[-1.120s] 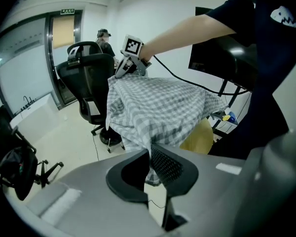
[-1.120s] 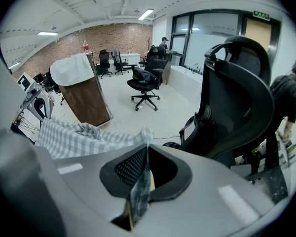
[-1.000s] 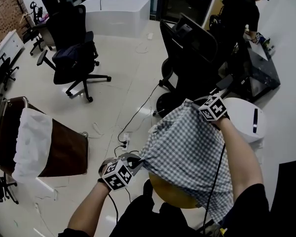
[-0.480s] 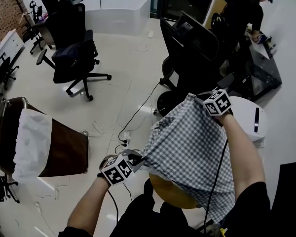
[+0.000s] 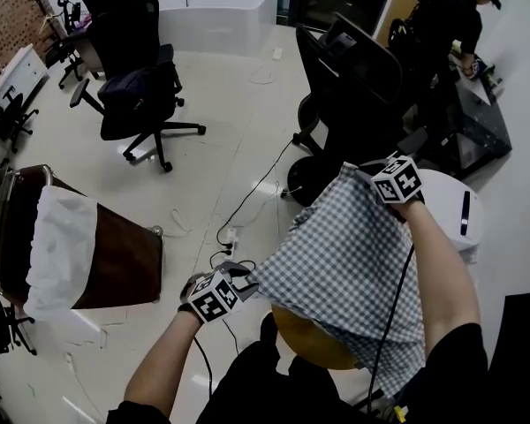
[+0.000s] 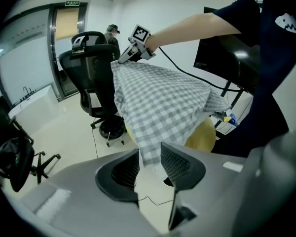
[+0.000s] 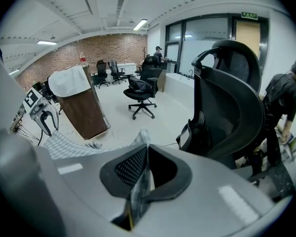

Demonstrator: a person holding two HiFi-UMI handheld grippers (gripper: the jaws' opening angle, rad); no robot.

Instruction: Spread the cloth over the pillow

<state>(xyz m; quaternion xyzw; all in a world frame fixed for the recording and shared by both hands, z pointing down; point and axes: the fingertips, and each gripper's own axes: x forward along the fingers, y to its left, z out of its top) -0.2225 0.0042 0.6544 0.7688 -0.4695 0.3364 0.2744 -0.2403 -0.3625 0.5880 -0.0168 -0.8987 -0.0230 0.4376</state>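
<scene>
Head view: one cloth point(image 5: 344, 254), one pillow point(image 5: 311, 344) (yellow).

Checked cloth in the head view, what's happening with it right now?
A person is draping the checked cloth over a yellow pillow in front of them. The right claw is shut on the cloth's far corner. The left claw has just been opening; the near corner hangs between its jaws, unpinched. The pillow's lower edge shows uncovered.
</scene>
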